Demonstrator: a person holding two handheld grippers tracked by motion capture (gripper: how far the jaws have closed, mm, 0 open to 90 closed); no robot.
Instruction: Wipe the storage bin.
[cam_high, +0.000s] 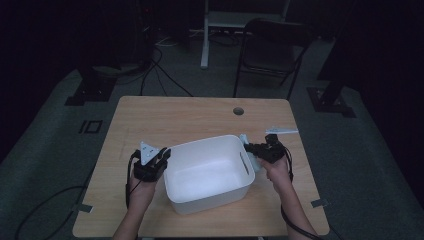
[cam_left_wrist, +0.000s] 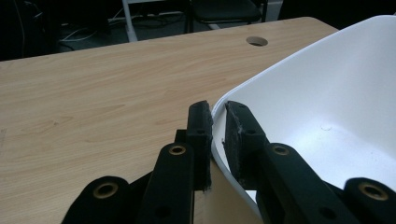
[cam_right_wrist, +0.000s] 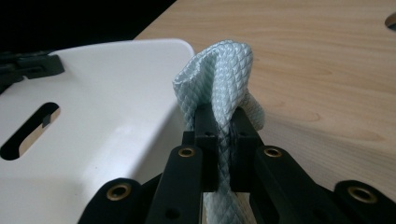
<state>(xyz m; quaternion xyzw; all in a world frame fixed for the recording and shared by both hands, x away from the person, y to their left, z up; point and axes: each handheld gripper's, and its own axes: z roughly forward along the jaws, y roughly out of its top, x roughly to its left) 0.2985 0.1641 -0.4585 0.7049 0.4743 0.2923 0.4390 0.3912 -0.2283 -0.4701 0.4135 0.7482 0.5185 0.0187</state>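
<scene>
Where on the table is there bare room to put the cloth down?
Bare wood lies behind the white bin, between its far rim and the round hole, and along the table's far left part. Inside, the bin is bare too. It is crowded at both its sides, where the left gripper clamps the rim and the right gripper holds the cloth.

Clearance: far half of the bench (cam_high: 180, 115) open; near centre blocked.
The white tub (cam_high: 207, 172) takes up the near middle, its walls barring any level pass between the two hands. The left gripper (cam_high: 162, 156) straddles its left rim; the right gripper (cam_high: 254, 150), clamping a pale blue cloth (cam_right_wrist: 219, 84), sits just beside its slotted right wall. A flat pale piece (cam_high: 281, 131) lies near the right edge.
</scene>
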